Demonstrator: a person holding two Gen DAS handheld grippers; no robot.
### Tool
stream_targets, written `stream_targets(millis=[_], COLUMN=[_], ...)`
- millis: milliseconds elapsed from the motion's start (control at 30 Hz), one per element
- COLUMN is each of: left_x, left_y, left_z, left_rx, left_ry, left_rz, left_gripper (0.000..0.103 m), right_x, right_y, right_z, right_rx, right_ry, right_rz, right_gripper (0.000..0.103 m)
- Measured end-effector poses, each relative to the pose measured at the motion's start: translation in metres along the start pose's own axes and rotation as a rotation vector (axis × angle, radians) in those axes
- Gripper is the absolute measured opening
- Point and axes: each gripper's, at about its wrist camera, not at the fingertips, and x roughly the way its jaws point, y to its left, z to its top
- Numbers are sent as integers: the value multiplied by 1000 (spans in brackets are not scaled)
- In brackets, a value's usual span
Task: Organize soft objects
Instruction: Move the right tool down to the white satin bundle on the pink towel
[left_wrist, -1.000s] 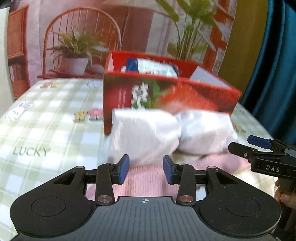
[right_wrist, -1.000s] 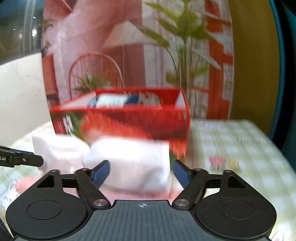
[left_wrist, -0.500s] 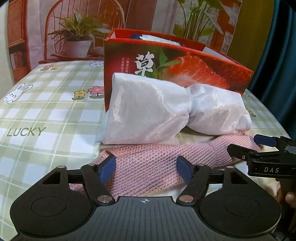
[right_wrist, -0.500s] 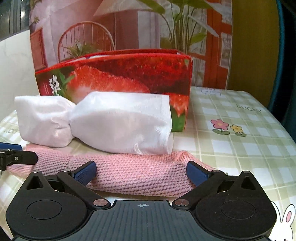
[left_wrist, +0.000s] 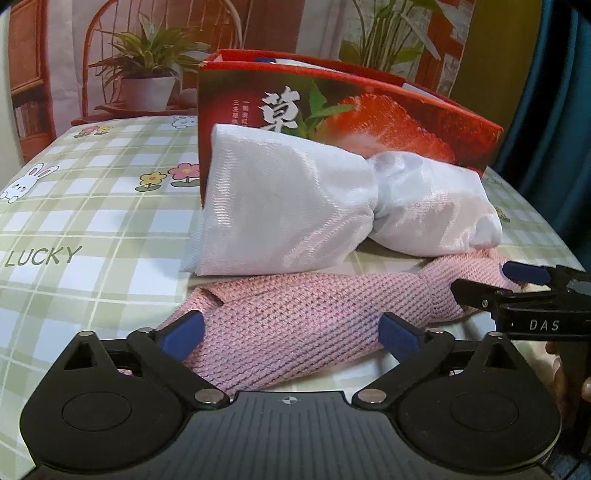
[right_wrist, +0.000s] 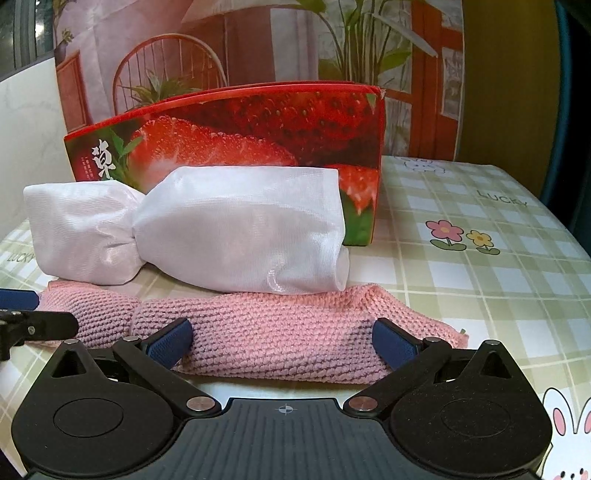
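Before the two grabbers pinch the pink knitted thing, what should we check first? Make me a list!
1. Left gripper open wide enough: ok.
2. Right gripper open wide enough: ok.
3. Pink knitted cloth lies between each gripper's fingers: ok.
4. White shiny cloth out of the fingers' way: ok, it lies behind.
5. Red strawberry box open on top: ok in the left view.
6. Room left inside the box: cannot tell.
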Motion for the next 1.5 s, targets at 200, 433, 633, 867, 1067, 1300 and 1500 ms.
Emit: stream_targets(millis=[200,433,633,867,1067,1300,1500], left_x=[-1,-3,-2,-2,-4,-6,-22], left_y=[-1,-7,-14,-22,-21,-14,12], left_z=[-3,-9,-11,-16,-18,-13,-5], left_rx=[11,36,75,129,129,91,-112], left_ry=[-6,-12,-9,-6,-7,12,-14], left_rz=[0,16,41,74,74,35,-91], left_gripper=[103,103,103,103,103,103,82], right_x=[-1,-2,-2,-2,-2,-3,-3], right_y=[-2,-2,-2,-2,-2,-3,-3], right_z=[-1,-2,-2,-2,-3,-2,-3], right_rx=[12,18,19,18,19,19,18], right_ry=[-11,-15,-15,-15,-16,-16,-16], right_rz=[5,7,8,8,8,8,8], right_gripper=[103,103,103,103,103,103,103])
